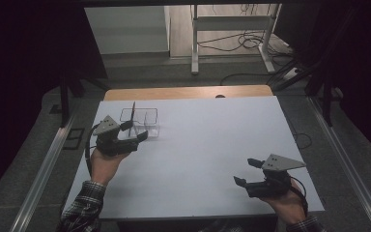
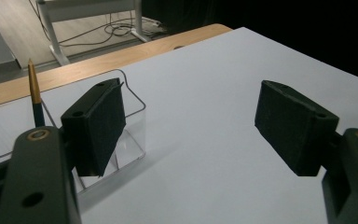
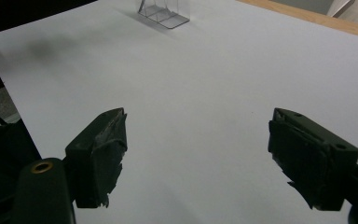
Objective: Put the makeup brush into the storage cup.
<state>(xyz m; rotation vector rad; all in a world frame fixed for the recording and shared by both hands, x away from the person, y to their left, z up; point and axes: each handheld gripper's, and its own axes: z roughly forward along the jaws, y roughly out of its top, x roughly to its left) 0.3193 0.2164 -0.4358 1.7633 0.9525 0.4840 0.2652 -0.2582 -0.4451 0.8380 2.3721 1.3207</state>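
A slim pencil with a dark barrel and a golden-brown tapered tip (image 2: 33, 91) is seen standing in a clear plastic rectangular organiser tray with compartments (image 1: 146, 122). Its long axis is near upright, with the tapered tip pointing up; in the high view a slight lean is visible. It cannot be told which compartment holds it.

The left tongs (image 1: 134, 130) are held just beside the tray, on its near left side. Their jaws are apart, with nothing between them. The right tongs (image 1: 246, 171) are held well apart from the tray, toward the near right corner of the white worktop (image 1: 207, 154). Their jaws are likewise apart, with nothing gripped.

In the left gripper view, the pencil's colouring and the tray's clear walls are shown close up, with one black pad (image 2: 98, 123) in front of the tray's corner. In the right gripper view, the tray is seen far off at the top edge. In the high view, both hands and checked sleeves are shown.

Beyond the tray, a strip of bare wood (image 1: 188, 92) edges the worktop. Farther back, a grey floor, a white metal frame (image 1: 232, 29) and loose cables (image 1: 244, 42) are visible. The surroundings are dark.
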